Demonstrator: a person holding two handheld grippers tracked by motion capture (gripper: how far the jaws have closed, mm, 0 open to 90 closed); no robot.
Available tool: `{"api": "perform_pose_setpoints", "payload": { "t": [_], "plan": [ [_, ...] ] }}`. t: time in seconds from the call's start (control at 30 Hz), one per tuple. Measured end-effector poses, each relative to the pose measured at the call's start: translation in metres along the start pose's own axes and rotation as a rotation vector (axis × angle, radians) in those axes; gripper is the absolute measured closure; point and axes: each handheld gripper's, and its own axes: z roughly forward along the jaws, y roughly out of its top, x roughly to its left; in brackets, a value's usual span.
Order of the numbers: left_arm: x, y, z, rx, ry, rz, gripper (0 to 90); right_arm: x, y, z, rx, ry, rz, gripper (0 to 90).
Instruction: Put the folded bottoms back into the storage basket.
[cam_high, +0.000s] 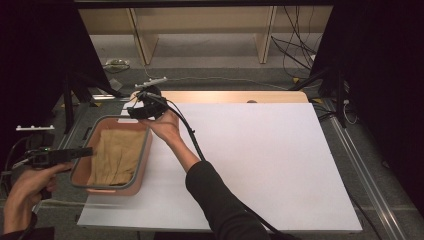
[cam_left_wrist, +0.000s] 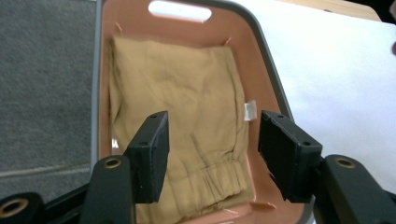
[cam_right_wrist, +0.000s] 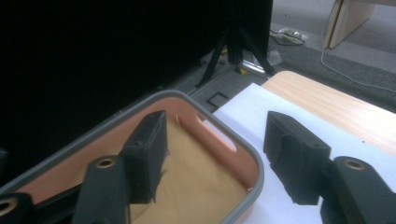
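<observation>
A soft, matt tan cloth (cam_left_wrist: 187, 121), creased and with a gathered hem, is seen in a smooth salmon plastic basket (cam_high: 145, 160) edged by a grey rim. The desk (cam_high: 235, 96) is pale wood, covered by a matt white sheet (cam_high: 260, 160). Matt black pads (cam_left_wrist: 152, 154) are ribbed.

Black tongs (cam_high: 145, 107) with ribbed square pads (cam_left_wrist: 150, 154), brass-ringed screw holes, trailing black cable, dark sleeve (cam_high: 225, 205)

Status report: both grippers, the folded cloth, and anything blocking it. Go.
Left gripper open, empty, above folded tan cloth. Right gripper open, empty, at far rim of pink basket. Cloth flat inside basket. Nothing blocking.
</observation>
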Motion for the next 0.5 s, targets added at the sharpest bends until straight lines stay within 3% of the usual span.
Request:
{"api": "perform_pose_setpoints", "payload": {
  "t": [0.2, 0.5],
  "plan": [
    [-0.011, 0.002, 0.005, 0.008, -0.015, 0.029, 41.4, -0.005, 0.007, -0.02, -0.027, -0.008, -0.009, 36.5],
    [-0.023, 0.005, 0.013, -0.004, -0.027, 0.05, 38.0, -0.01, 0.004, -0.034, -0.032, -0.01, -0.024, 33.2]
  ]
}}
